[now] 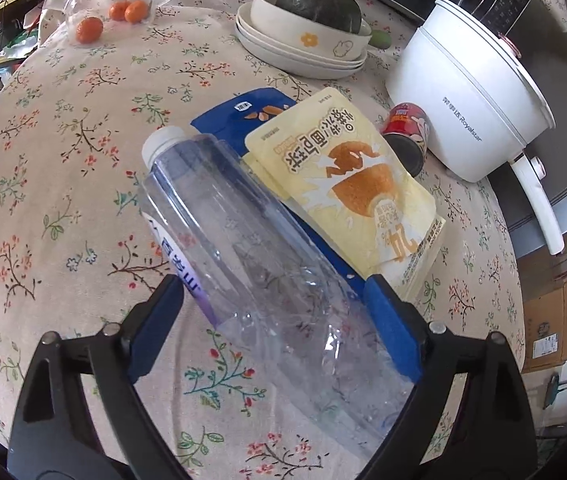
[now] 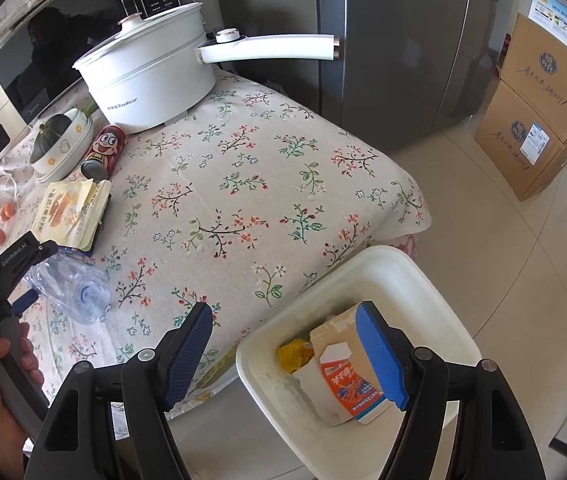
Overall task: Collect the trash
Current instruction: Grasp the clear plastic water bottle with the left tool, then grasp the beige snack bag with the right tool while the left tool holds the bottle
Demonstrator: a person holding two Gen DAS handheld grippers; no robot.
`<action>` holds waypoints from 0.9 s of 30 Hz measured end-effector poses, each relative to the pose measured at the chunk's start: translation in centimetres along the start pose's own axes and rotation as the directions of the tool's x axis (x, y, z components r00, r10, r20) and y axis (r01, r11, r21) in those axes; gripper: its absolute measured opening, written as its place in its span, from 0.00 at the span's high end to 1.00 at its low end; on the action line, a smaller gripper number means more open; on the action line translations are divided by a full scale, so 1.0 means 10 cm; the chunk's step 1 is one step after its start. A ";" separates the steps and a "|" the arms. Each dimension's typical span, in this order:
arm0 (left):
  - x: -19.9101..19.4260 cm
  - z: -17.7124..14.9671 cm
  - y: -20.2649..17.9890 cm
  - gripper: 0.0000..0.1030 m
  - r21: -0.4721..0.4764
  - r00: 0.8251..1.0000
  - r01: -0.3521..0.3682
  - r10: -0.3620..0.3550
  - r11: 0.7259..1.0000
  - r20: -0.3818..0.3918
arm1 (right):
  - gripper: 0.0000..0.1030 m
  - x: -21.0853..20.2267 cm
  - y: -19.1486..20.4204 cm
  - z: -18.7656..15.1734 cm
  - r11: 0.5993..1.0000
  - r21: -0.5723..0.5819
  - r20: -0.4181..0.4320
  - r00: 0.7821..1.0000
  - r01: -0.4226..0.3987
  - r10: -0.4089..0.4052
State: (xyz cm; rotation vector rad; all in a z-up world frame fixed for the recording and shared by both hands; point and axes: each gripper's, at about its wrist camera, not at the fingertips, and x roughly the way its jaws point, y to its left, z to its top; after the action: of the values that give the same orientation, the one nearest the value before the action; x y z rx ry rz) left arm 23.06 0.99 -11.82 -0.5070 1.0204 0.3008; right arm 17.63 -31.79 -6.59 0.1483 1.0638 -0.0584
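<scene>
So our left gripper (image 1: 275, 308) has its blue-padded fingers on either side of the crumpled clear plastic water bottle (image 1: 243, 232), which lies on its side on the floral tablecloth (image 1: 63, 128), white cap pointing away from us. The pads look right up against the bottle, but we honestly can't tell whether they're squeezing it or just sitting around it.

Just past the bottle there's a yellow bread snack pouch (image 1: 359, 184) lying on top of a dark blue snack bag (image 1: 251, 112), and the bottle overlaps their edge. Beside those a red cartoon drink can (image 1: 407, 136) lies tipped over, right next to the white electric pot with the long handle (image 1: 471, 108).

Our right gripper (image 2: 283, 356) is spread wide with nothing in it, hanging over the table edge and the white plastic trash bin (image 2: 423, 280). Inside the bin we see an orange-and-white milk carton (image 2: 347, 384) and something yellow and crumpled (image 2: 293, 354).
</scene>
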 end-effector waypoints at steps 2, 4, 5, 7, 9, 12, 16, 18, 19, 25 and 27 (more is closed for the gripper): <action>0.00 0.05 0.11 0.17 0.039 0.999 -0.021 0.022 0.999 -0.028 | 0.27 -0.02 0.06 0.00 1.000 -0.005 0.002 1.000 -0.015 0.015; 0.04 0.09 0.28 0.25 0.047 0.997 -0.022 0.025 0.999 -0.077 | 0.27 -0.04 0.13 0.00 0.999 -0.009 0.003 0.999 -0.032 0.032; 0.06 0.11 0.38 0.29 0.045 0.994 -0.018 0.023 0.999 -0.108 | 0.27 -0.05 0.16 -0.01 0.999 -0.010 0.003 0.999 -0.040 0.040; 0.06 0.12 0.56 0.34 0.038 0.989 -0.012 0.018 0.999 -0.145 | 0.27 -0.06 0.24 -0.02 0.998 -0.016 0.001 0.998 -0.056 0.056; 0.01 0.15 0.71 0.38 0.052 0.988 -0.017 0.025 0.998 -0.153 | 0.27 -0.08 0.32 -0.04 0.997 -0.032 0.001 0.998 -0.067 0.067; -0.05 0.17 0.88 0.40 0.076 0.983 0.017 -0.003 0.997 -0.184 | 0.27 -0.09 0.44 -0.08 0.996 -0.055 -0.003 0.997 -0.073 0.073; -0.16 0.18 1.06 0.40 0.109 0.981 0.041 -0.019 0.993 -0.194 | 0.27 -0.12 0.57 -0.12 0.993 -0.075 -0.005 0.996 -0.091 0.091; -0.24 0.19 1.13 0.41 0.123 0.982 0.056 -0.033 0.991 -0.185 | 0.27 -0.11 0.64 -0.14 0.992 -0.083 -0.010 0.995 -0.098 0.097; -0.29 0.19 1.15 0.40 0.129 0.983 0.065 -0.042 0.989 -0.179 | 0.27 -0.10 0.68 -0.14 0.991 -0.087 -0.015 0.995 -0.102 0.101; -0.40 0.22 1.22 0.40 0.233 0.985 0.117 -0.084 0.965 -0.151 | 0.27 -0.02 0.98 -0.18 0.986 -0.123 -0.038 0.993 -0.112 0.108; -0.36 0.24 1.26 0.39 0.250 0.984 0.115 -0.076 0.961 -0.161 | 0.26 -0.01 1.08 -0.18 0.984 -0.128 -0.041 0.992 -0.125 0.121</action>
State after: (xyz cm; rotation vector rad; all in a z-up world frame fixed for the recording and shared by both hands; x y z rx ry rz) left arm 17.17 12.94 -10.98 -0.3439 1.1580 0.0415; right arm 17.26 -20.85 -6.33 0.0966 1.0855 0.1252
